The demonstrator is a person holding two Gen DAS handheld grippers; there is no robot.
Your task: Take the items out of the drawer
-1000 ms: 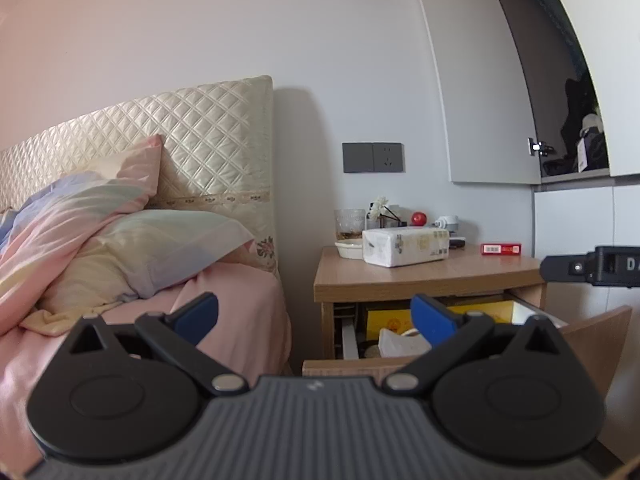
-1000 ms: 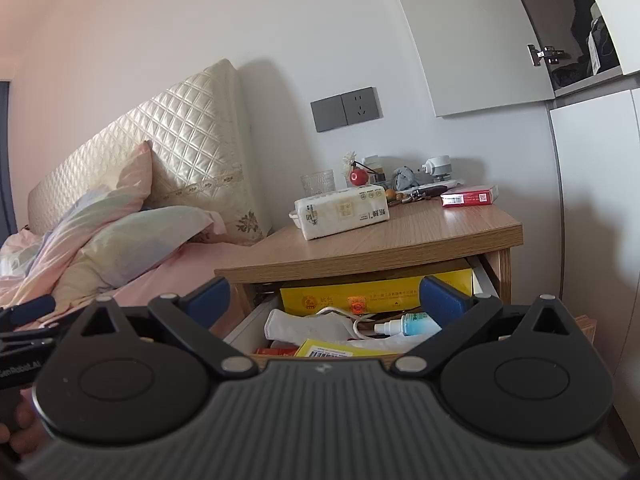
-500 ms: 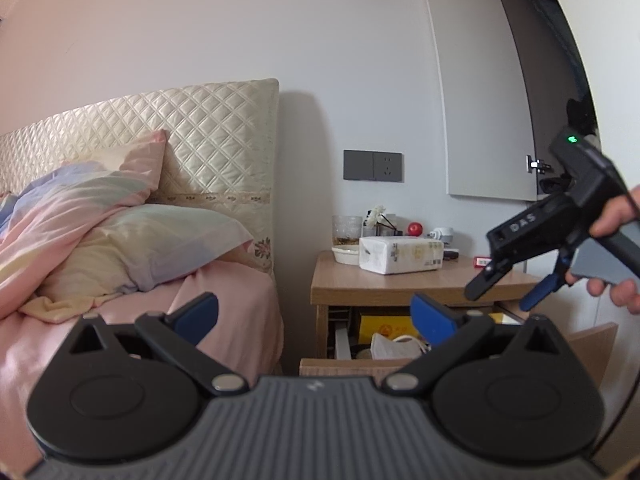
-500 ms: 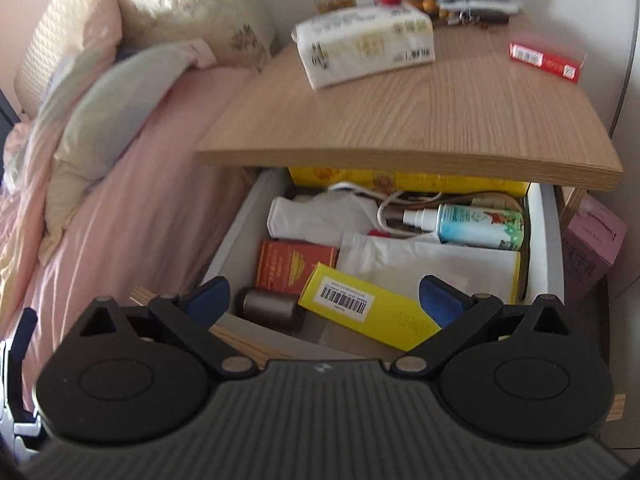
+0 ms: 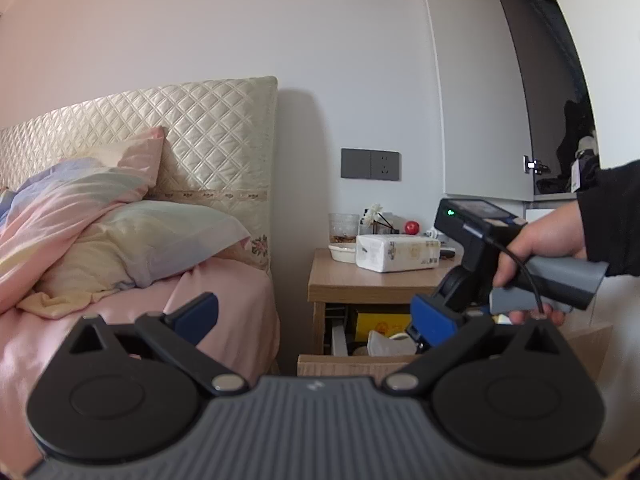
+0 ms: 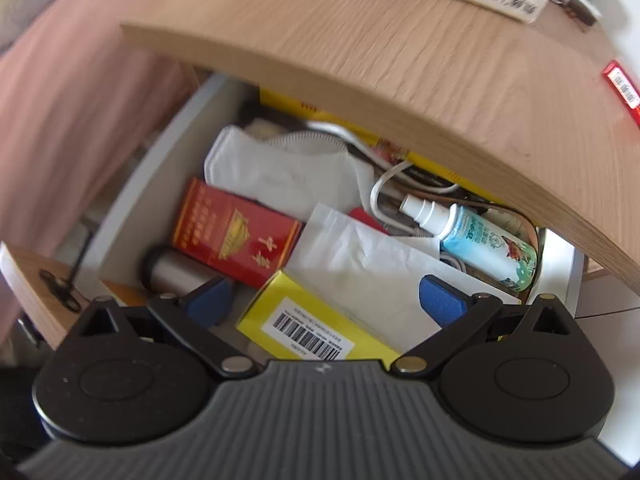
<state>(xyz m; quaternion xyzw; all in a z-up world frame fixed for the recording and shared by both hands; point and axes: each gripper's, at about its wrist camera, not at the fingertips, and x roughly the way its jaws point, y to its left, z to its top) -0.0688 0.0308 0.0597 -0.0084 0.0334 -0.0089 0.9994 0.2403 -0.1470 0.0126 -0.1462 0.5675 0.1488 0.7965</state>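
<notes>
Inside the open drawer (image 6: 120, 216), a yellow barcoded box (image 6: 316, 324) lies at six o'clock between the wide-spread, empty right gripper (image 6: 326, 300); descend squarely before closing. The left gripper (image 5: 316, 314) hangs open, empty.

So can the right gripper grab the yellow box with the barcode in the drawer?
Probably yes. The open right gripper hangs just above the yellow barcoded box, which lies on top of the drawer's clutter with nothing covering it.

Quilted headboard (image 5: 192, 136), pastel pillow (image 5: 132, 248), grey wall socket (image 5: 370, 165)
</notes>
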